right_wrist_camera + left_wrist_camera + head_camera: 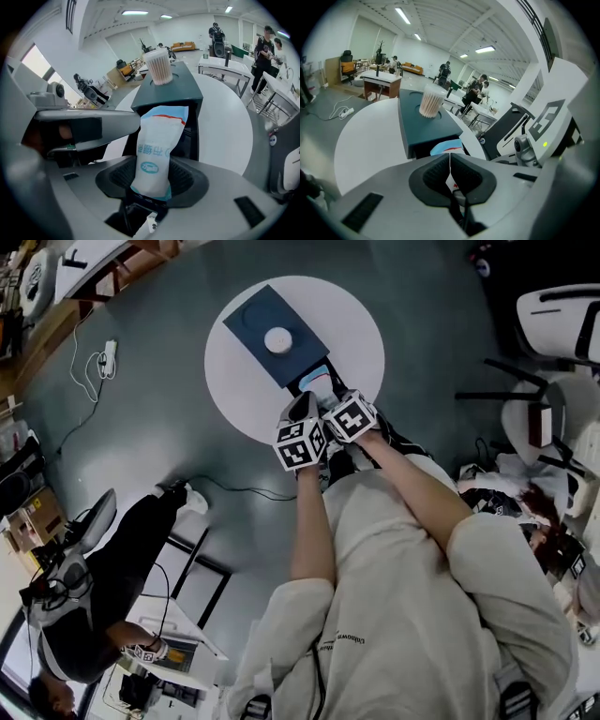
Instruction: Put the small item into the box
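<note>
A dark blue box lies on the round white table, its open end facing me. A tub of cotton swabs stands on its lid. In the right gripper view, a white packet with blue print and a light blue top stands upright, and my right gripper is shut on its lower part. The packet's top is at the box's dark opening. My left gripper is shut on a thin edge of the same packet. Both grippers sit side by side at the table's near edge.
A power strip and cable lie on the floor at the left. A seated person in black is at the lower left. White chairs stand at the right. Desks and people show far behind the box.
</note>
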`<state>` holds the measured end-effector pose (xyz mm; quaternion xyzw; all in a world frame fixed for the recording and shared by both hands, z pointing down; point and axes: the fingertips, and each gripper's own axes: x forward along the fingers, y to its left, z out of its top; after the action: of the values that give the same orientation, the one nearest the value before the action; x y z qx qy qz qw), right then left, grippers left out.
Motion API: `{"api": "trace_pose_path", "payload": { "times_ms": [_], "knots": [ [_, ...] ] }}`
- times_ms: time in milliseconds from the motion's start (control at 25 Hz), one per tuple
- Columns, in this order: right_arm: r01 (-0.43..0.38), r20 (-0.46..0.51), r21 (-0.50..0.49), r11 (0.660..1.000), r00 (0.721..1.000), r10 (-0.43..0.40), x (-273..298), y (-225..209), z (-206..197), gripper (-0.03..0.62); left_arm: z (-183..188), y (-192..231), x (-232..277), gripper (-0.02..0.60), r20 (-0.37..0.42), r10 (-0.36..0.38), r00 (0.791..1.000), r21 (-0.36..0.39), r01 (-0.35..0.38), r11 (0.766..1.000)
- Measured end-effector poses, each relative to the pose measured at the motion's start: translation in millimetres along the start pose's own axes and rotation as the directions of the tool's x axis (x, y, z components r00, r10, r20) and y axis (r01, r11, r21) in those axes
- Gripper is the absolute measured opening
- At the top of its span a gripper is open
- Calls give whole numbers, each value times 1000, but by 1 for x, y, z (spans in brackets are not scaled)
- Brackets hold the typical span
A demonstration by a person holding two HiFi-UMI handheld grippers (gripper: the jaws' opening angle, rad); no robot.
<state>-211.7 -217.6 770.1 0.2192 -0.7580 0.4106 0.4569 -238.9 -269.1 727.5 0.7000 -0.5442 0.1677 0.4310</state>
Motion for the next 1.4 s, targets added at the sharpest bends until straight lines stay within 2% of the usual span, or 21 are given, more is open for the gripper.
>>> {"api": "trace_pose_path", "payload": {
  "times_ms": [120, 280, 360, 520, 680, 960, 1400],
  "knots": [
    [-16, -12, -5, 1000, 1000, 16, 3, -1, 2, 225, -4, 2, 4, 21, -8, 12, 1000, -25, -12, 1000],
    [52, -4, -71, 996, 999, -53, 4, -20, 10, 225, -9, 1, 8, 21, -16, 23, 1000, -35, -23, 999],
    [57, -11, -85, 995, 998, -58, 7, -22, 10, 225, -10, 3, 8, 21, -15, 29, 999, -45, -30, 999],
    [43, -51, -75, 996, 998, -47, 12, -20, 6, 225, -14, 9, 4, 21, -12, 48, 999, -73, -48, 996],
    [51, -53, -60, 997, 997, -54, 15, -18, 10, 225, -16, 17, -5, 21, -6, 64, 998, -88, -64, 994],
    [82, -7, -55, 995, 997, -82, 13, -17, 15, 225, -24, 28, -20, 21, 7, 90, 996, -114, -89, 989],
    [97, 84, -6, 995, 992, -96, 0, -8, 16, 225, -25, 29, -42, 21, 23, 93, 995, -79, -90, 993]
  ]
}}
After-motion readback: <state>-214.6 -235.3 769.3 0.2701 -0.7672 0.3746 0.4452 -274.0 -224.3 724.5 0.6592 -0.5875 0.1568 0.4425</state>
